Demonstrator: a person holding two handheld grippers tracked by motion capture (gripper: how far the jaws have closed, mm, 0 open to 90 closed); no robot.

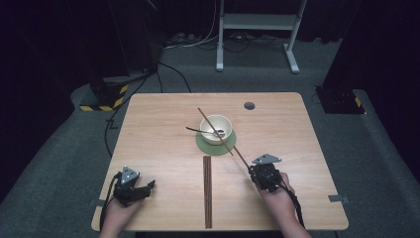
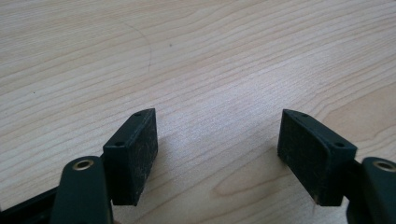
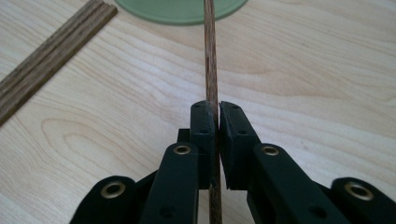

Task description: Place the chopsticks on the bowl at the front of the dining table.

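Observation:
A long brown wooden stick (image 1: 240, 154) (image 3: 208, 56) is clamped in my right gripper (image 1: 252, 169) (image 3: 217, 109), which is shut on it near its lower end. The stick slants up and left over a cream bowl (image 1: 213, 140). The bowl stands on a round green coaster (image 1: 200, 144) (image 3: 177, 9) and has a dark spoon (image 1: 197, 131) in it. Two more wooden sticks (image 1: 207, 193) (image 3: 51, 51) lie side by side on the table, in front of the bowl. At the front left, my left gripper (image 1: 147, 187) (image 2: 217, 135) rests open over bare wood.
The wooden table (image 1: 163, 124) has a grey cable hole (image 1: 249, 105) near its far edge. Pieces of grey tape (image 1: 338, 199) mark the side edges. On the floor beyond stand a white frame (image 1: 257, 22) and a striped block (image 1: 106, 96) with loose cables.

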